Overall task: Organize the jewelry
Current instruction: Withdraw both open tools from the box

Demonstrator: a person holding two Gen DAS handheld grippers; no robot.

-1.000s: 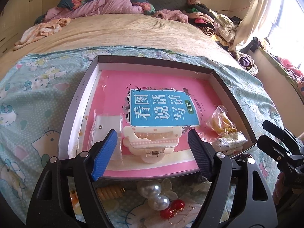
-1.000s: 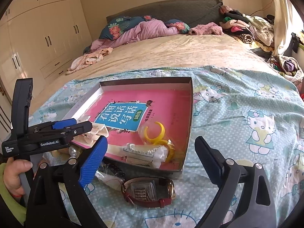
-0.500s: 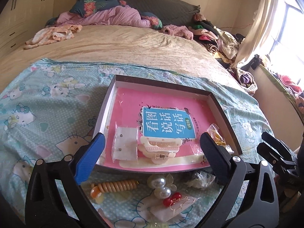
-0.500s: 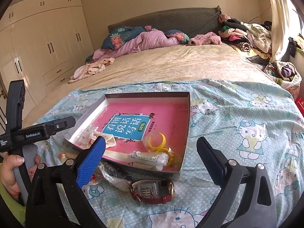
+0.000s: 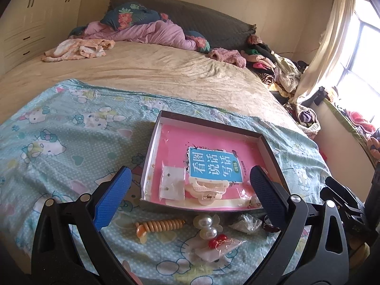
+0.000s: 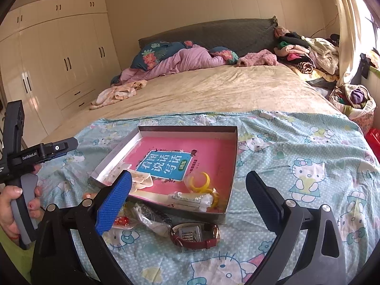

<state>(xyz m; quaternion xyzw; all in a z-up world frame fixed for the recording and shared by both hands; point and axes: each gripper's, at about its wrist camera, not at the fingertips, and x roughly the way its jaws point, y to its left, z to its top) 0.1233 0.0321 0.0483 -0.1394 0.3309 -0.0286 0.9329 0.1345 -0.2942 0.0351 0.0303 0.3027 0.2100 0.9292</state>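
Note:
A shallow box [image 5: 152,147] [image 6: 234,152] with a pink and blue book cover as its floor lies on the Hello Kitty sheet. Inside are a cream hair claw [image 5: 206,190], a clear earring card [image 5: 172,184], a yellow crescent clip [image 6: 201,181] and a bagged bracelet [image 6: 190,198]. On the sheet in front lie an orange spiral hair tie [image 5: 158,226], a pearl clip [image 5: 206,225], red earrings in a bag [image 5: 219,242], a dark bagged item [image 5: 244,222] and a brown-strap watch [image 6: 196,236]. My left gripper [image 5: 187,197] and right gripper [image 6: 187,201] are both open and empty, held above the near items.
The sheet [image 6: 296,147] covers the bed's near part; a beige bedspread [image 5: 142,71] lies beyond. Clothes piles [image 6: 306,54] sit at the far right, a wardrobe [image 6: 59,66] at the left. The left gripper's body and hand [image 6: 21,182] show at the right view's left edge.
My left gripper has opened wide, let go of the cream hair claw in the box, and pulled back and up. The right gripper has also drawn back a little.

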